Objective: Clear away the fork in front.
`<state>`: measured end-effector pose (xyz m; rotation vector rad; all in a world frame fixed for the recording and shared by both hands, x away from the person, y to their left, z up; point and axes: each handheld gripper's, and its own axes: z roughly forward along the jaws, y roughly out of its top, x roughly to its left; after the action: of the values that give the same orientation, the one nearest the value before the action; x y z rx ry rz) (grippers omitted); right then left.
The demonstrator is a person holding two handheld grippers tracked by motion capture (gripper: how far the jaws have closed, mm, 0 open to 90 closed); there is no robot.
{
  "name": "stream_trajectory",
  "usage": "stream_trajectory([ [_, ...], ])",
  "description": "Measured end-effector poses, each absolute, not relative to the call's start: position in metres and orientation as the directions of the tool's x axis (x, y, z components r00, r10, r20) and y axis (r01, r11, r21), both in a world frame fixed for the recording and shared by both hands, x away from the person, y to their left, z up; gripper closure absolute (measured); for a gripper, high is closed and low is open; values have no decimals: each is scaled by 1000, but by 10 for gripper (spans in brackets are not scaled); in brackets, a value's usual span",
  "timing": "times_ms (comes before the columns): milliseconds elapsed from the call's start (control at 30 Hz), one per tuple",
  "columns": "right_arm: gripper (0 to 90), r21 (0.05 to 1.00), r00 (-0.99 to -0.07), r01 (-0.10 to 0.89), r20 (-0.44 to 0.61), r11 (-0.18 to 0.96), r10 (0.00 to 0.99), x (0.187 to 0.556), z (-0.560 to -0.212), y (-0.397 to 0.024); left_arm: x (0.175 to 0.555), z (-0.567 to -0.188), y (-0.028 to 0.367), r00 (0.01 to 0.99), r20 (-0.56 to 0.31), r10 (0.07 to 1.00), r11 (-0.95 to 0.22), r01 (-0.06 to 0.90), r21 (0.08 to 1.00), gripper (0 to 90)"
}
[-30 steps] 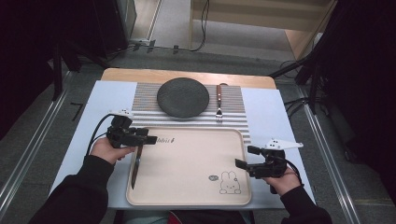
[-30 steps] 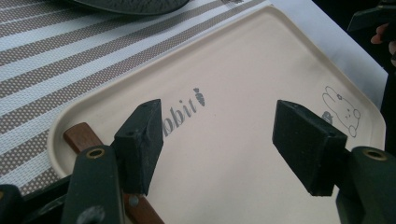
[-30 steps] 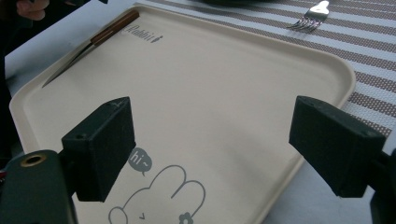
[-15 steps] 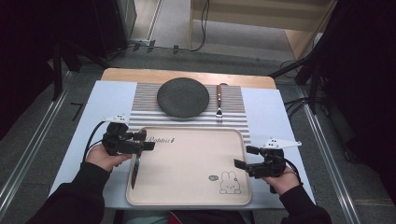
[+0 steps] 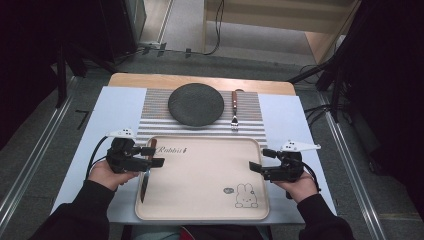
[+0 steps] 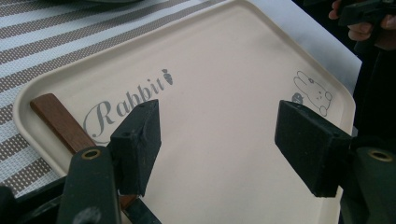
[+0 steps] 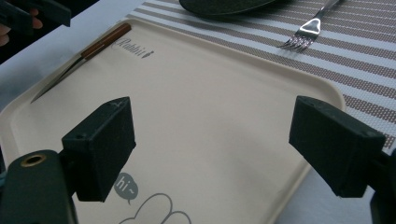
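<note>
Pale blue sheeting covers the tabletop (image 5: 115, 107), and nearest the person lies a cream rabbit-print tray (image 5: 202, 212), flanked by both hands. The left gripper (image 5: 156, 156) hovers at the tray's left rim with its fingers (image 6: 136, 144) spread wide and nothing between them; compared with a second ago it has drawn back toward the left edge, away from the wooden-handled knife (image 5: 147, 169), which now lies free along the tray's left side, blade toward the person and handle toward the mat. That suggests the knife has just been set down on the tray and the left hand is clearing off, so the next piece to bring over is probably the fork or the plate. The right gripper (image 5: 256, 160) waits at the tray's right rim, fingers (image 7: 100, 147) wide apart and empty, much as before. Beyond the tray, a striped placemat (image 5: 155, 120) carries a dark round plate (image 5: 196, 104) with a wooden-handled fork (image 5: 234, 107) just to its right, tines toward the tray. In the left gripper view the knife's blade is hidden behind the near finger, leaving the brown handle showing. Farther back the dark room blurs into cables and frame legs, hard to make out.
</note>
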<state>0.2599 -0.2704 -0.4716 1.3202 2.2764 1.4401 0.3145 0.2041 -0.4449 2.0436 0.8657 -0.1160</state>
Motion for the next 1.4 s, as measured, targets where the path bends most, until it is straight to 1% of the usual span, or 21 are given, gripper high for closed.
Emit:
stream_trajectory([
  [233, 127, 790, -586, 599, 325, 127, 742, 269, -469, -271, 314, -445, 206, 750, -387, 537, -363, 619, 696, 322],
  [967, 127, 805, -583, 581, 308, 121, 752, 305, -464, -266, 316, -447, 206, 751, -391, 532, -366, 620, 694, 322],
  [1400, 128, 802, -556, 586, 293, 117, 778, 327, -462, -264, 317, -447, 208, 747, -397, 534, -355, 624, 696, 322],
])
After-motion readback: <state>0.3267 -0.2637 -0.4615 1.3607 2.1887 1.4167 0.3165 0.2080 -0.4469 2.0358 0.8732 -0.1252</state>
